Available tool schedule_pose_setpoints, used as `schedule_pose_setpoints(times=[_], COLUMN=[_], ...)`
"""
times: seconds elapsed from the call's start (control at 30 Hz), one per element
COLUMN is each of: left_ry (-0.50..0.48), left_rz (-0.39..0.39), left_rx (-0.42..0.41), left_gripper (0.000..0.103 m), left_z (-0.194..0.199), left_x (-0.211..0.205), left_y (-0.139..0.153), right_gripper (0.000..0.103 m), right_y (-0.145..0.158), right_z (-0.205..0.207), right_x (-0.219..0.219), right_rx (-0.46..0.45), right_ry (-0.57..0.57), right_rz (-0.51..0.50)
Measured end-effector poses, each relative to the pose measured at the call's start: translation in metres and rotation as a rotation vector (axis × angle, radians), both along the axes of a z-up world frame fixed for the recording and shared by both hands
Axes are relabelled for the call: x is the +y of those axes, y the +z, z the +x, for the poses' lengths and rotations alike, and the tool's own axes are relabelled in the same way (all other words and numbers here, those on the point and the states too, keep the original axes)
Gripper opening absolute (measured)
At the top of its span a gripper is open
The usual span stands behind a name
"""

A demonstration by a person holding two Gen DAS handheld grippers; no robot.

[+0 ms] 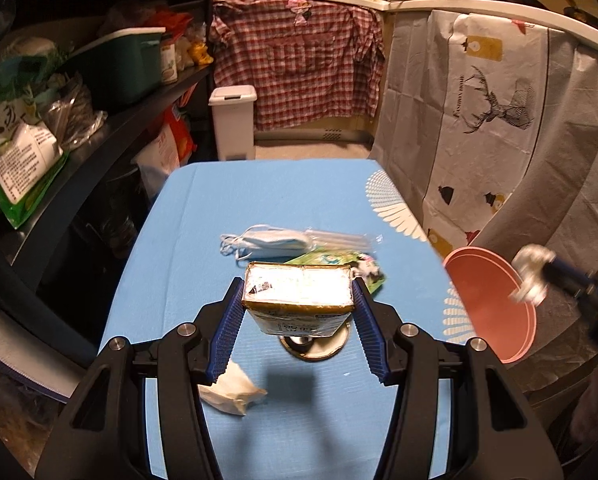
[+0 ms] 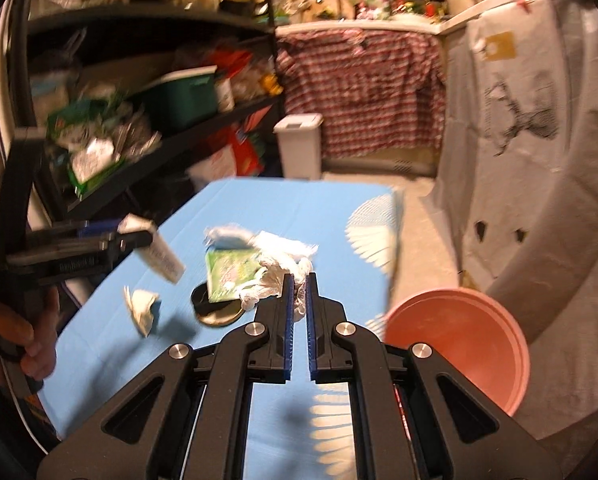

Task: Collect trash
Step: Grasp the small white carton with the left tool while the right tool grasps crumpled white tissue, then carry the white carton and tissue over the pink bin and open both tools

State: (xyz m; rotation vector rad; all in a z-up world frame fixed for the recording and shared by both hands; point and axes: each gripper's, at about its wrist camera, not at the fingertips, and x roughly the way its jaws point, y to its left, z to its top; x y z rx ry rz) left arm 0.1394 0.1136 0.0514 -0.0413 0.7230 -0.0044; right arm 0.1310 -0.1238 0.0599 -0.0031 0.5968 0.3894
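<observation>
Two pieces of trash are held up off the blue table [image 1: 203, 208]: the left gripper [image 1: 298, 292] squeezes a small carton [image 1: 298, 294] between its blue pads, and the right gripper [image 2: 298, 280] has its jaws almost together, pinching a crumpled white tissue [image 2: 267, 286]. Beside the table sits a pink bin [image 2: 459, 340], so I think the next move is to carry both over it and let go. Farther off, a mask [image 1: 265, 243], a green wrapper [image 2: 229, 274], a round lid [image 2: 219, 312] and a paper scrap [image 1: 235, 390] wait on the table.

carton [image 1: 298, 294] between left gripper [image 1: 298, 312] pads, above table [image 1: 203, 216] | metal lid [image 1: 315, 346] on table beneath it | mask [image 1: 265, 244] and packet [image 1: 331, 260] behind | tissue [image 1: 233, 388] nearer, left | basin [image 1: 495, 304] off table's right edge
</observation>
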Motion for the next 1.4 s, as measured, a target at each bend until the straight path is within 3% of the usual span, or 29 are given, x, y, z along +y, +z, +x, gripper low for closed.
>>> schedule_pose_setpoints(times=[0.3,0.57,0.9,1.03,1.4], left_ry=[-0.032,-0.047,-0.081,-0.096,-0.146], left_rz=[0.005,0.009,0.018,0.018,-0.009], left_rx=[-0.023,-0.016,-0.005,-0.005,-0.003], left_gripper=[0.053,0.053,0.053,0.053,0.053], left_z=[-0.001,0.003,0.014,0.017,0.025], left_x=[-0.02,-0.032,-0.054,-0.064,-0.098], left_y=[0.007,0.005,0.0,-0.001,0.001], right_gripper=[0.006,0.006,0.006,0.006,0.006], right_y=[0.034,0.023,-0.005,-0.005,-0.014], right_z=[-0.001,0.007,0.017,0.018,0.024], right_x=[-0.071,-0.122,-0.142,-0.147,-0.16], right_rx=[-0.083,-0.079,-0.037,-0.058,-0.008], right_ry=[-0.142,-0.255,-0.303,-0.33,-0.357], right_rz=[-0.009,0.033,0.026,0.01,0.04])
